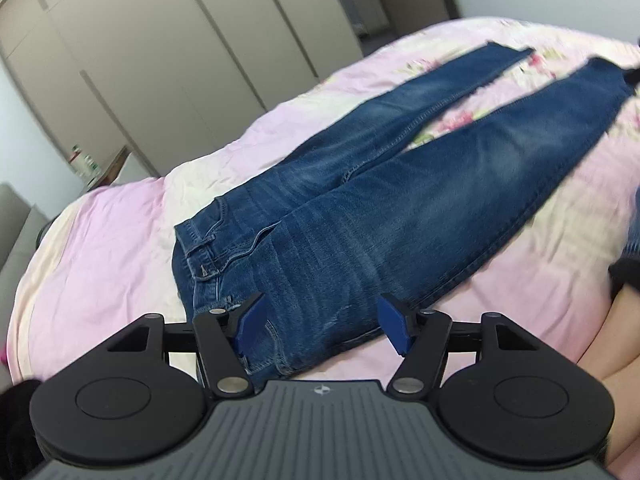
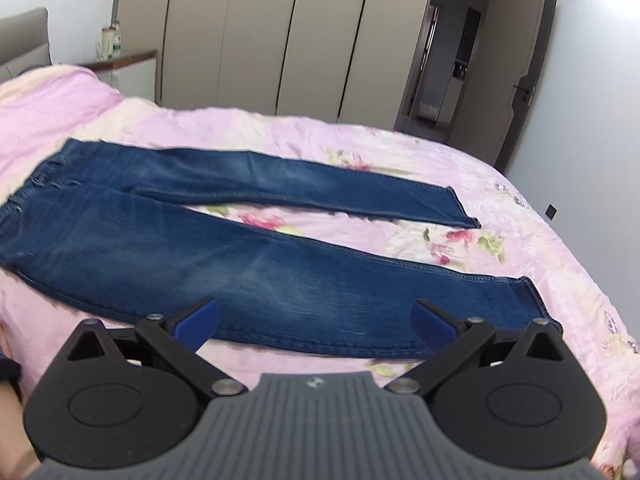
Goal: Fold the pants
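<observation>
Blue jeans [image 1: 360, 216] lie flat on the pink bedspread [image 1: 120, 248], legs spread apart in a narrow V. In the left wrist view my left gripper [image 1: 324, 320] hovers open over the waist end near the front edge, its blue pads [image 1: 252, 320] apart and not pressing the denim. In the right wrist view the jeans [image 2: 248, 264] stretch from waist at left to hems at right. My right gripper [image 2: 316, 320] stands wide open above the near leg's lower edge, nothing pinched between its pads [image 2: 432, 322].
Beige wardrobe doors [image 2: 280, 40] line the far wall, and a door [image 2: 500, 80] stands ajar at right. A bedside shelf with bottles [image 2: 110, 42] sits left, beside the grey headboard [image 2: 24, 36]. A person's arm [image 1: 624, 352] shows at the right edge. Flowered bedspread [image 2: 460, 240] surrounds the jeans.
</observation>
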### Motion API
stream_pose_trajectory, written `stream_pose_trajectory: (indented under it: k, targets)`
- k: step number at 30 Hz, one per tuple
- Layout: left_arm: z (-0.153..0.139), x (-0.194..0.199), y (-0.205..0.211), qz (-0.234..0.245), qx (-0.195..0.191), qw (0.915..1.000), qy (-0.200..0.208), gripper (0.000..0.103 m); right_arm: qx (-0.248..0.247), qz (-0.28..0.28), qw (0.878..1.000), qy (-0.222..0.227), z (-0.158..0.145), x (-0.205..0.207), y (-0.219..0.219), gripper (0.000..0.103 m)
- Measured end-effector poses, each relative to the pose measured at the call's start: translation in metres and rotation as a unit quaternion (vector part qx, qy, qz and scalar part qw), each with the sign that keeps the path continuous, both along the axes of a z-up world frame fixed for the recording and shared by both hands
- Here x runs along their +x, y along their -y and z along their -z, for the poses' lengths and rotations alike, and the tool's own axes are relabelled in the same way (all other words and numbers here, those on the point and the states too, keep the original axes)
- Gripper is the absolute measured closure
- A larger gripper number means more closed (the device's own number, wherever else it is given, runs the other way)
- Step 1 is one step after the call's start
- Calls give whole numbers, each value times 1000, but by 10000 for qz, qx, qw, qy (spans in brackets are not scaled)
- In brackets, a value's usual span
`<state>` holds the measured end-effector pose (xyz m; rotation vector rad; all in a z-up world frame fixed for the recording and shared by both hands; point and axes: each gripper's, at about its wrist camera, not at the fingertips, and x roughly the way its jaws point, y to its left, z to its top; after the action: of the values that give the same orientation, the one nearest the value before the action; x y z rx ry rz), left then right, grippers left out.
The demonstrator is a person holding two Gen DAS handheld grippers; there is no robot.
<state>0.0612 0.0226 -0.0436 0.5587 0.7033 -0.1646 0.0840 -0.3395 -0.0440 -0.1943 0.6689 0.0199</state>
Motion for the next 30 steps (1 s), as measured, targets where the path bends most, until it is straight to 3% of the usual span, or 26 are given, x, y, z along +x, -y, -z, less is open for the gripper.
stream_pose_trajectory:
  k: [4, 8, 11, 13, 16, 21, 27, 29, 30]
  targets:
    - [-1, 27, -21, 446, 52, 9982, -401, 33, 7, 114, 9995, -298, 1, 30, 35, 14]
    - [4, 53, -40, 852, 294, 9918, -909, 38, 152, 224, 9977, -626, 4, 59, 66, 14]
    - [14, 69, -48, 1124, 645, 9846, -1176, 38, -104, 262, 9957, -879, 15, 79, 79, 20]
    - [24, 77, -49, 1316, 842, 9782, -1367, 38, -403, 245, 9929, -1095, 29, 95, 88, 32]
    - [43, 90, -49, 1554, 1016, 9672, -1735, 37, -803, 221, 9862, -1433, 54, 121, 101, 38]
    - [83, 103, -45, 1933, 1585, 9448, -2121, 32, -1578, -312, 9699, -1829, 96, 145, 107, 38]
    - [112, 111, -47, 2235, 1627, 9281, -2493, 24, -2327, -1016, 9419, -2200, 138, 146, 97, 30]
    - [118, 111, -50, 2293, 1751, 9207, -2629, 24, -2414, -1057, 9387, -2224, 145, 146, 98, 29]
    - [118, 111, -53, 2302, 1763, 9212, -2596, 24, -2409, -1034, 9392, -2219, 147, 146, 100, 28]
